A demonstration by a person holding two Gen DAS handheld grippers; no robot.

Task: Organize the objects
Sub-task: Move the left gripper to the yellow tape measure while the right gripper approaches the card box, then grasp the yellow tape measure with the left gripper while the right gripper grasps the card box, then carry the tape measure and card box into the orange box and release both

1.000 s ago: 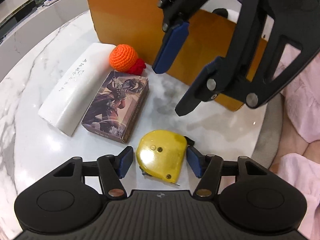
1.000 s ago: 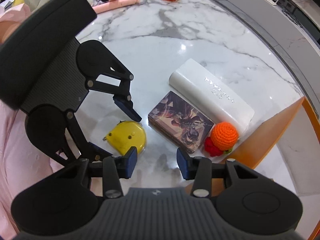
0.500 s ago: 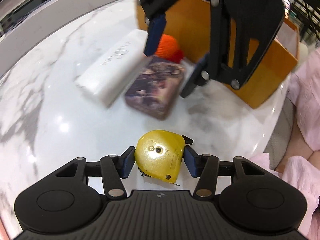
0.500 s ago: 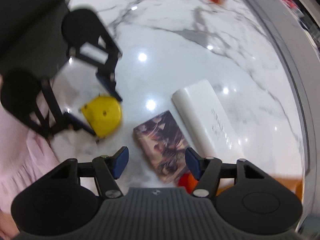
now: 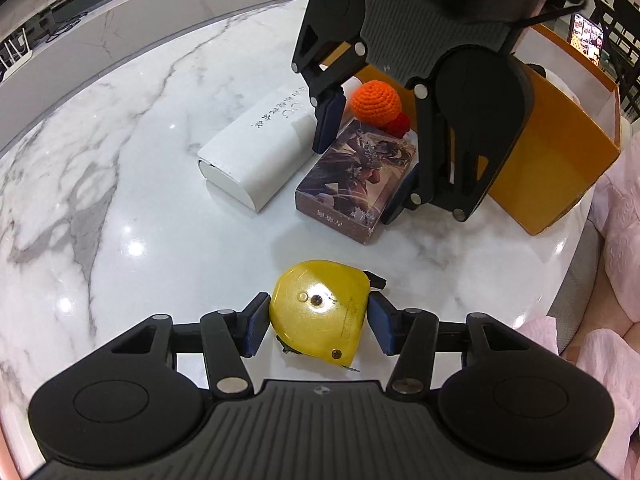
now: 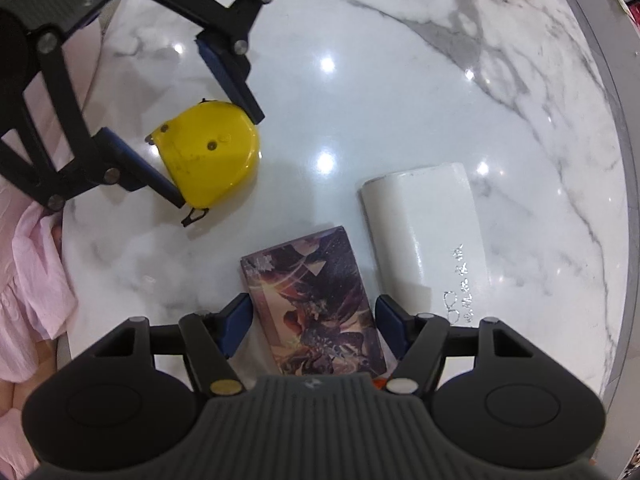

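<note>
Left gripper [image 5: 318, 326] tilted down, clamped on yellow tape measure [image 5: 320, 316]. Right gripper [image 6: 312, 326] vertical, jaws just widened, straddling card box [image 6: 316, 304] beside it, not gripping.

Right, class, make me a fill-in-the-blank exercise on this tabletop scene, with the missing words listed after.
1. The left gripper is closed on a tape measure whose colour is ____.
2. The right gripper straddles the illustrated ____ with its pads clear of it.
3. The crocheted ball beside the orange bin is ____ in colour.
4. The white case lies on a table with a ____ pattern.

Missing words: yellow; box; orange; marble
</note>
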